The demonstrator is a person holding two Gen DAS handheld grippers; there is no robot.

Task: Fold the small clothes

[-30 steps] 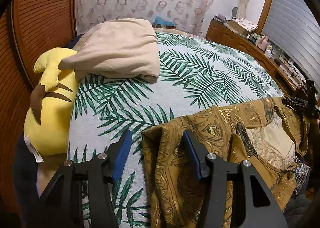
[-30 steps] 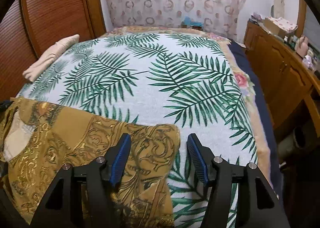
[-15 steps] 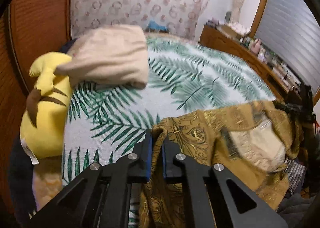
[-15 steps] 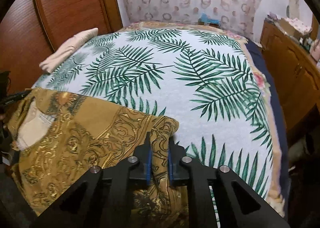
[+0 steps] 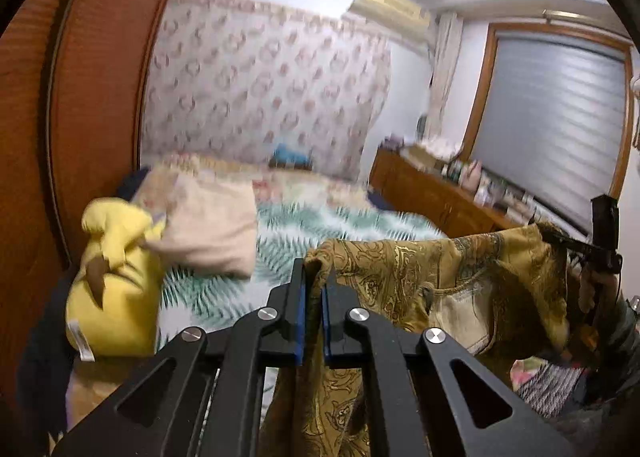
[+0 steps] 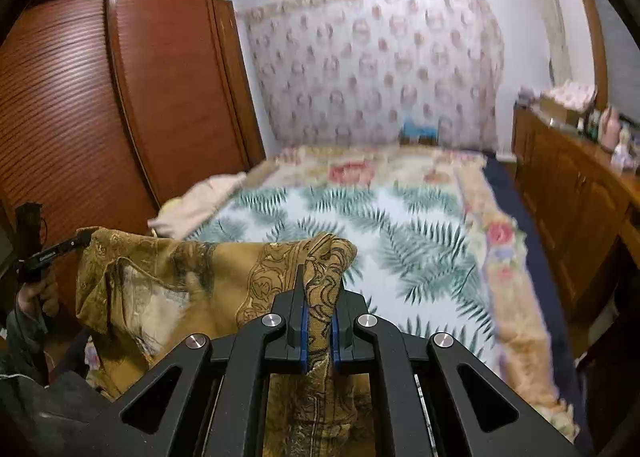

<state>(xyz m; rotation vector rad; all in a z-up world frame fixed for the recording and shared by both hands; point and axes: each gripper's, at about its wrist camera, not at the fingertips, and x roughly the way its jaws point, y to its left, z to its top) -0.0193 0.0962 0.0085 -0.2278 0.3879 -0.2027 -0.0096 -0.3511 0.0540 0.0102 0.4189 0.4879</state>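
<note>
While both grippers pinch opposite corners of it, the gold patterned garment point(image 5: 404, 269) hangs stretched between them above the near end of the bed point(image 6: 404, 233). In the left wrist view the left gripper point(image 5: 314, 289) has its blue pads pressed together on a bunched corner of the cloth, which pokes up above the fingertips and also drops down between the black finger arms. From there the garment spans to the right, where its far corner is clamped by the right gripper point(image 5: 576, 245), held in a hand point(image 5: 596, 289) at the frame's edge. A paler inner lining shows where the fabric sags in the middle.

In the right wrist view the right gripper point(image 6: 318, 297) is likewise closed on a gathered fold of the garment point(image 6: 224, 269), with cloth sticking up above the pads and hanging below. The fabric runs off to the left to the left gripper point(image 6: 78, 243), gripped by the person's other hand point(image 6: 38, 293).

Beyond the garment lies a white bedspread with green palm leaves point(image 5: 332, 225), over a floral quilt point(image 6: 504, 257). A folded beige cloth point(image 5: 212, 233) sits at the bed's left side, touching a yellow plush toy point(image 5: 110, 285) just beside it. A reddish wooden wardrobe point(image 6: 152, 97) stands along the left, a wooden dresser point(image 6: 576, 193) with small items on top along the right, and a patterned wall hanging point(image 5: 264, 97) at the far end. A window with a grey blind point(image 5: 548, 137) and a wall air conditioner point(image 5: 388, 7) show in the left wrist view. Both views are somewhat blurred.
</note>
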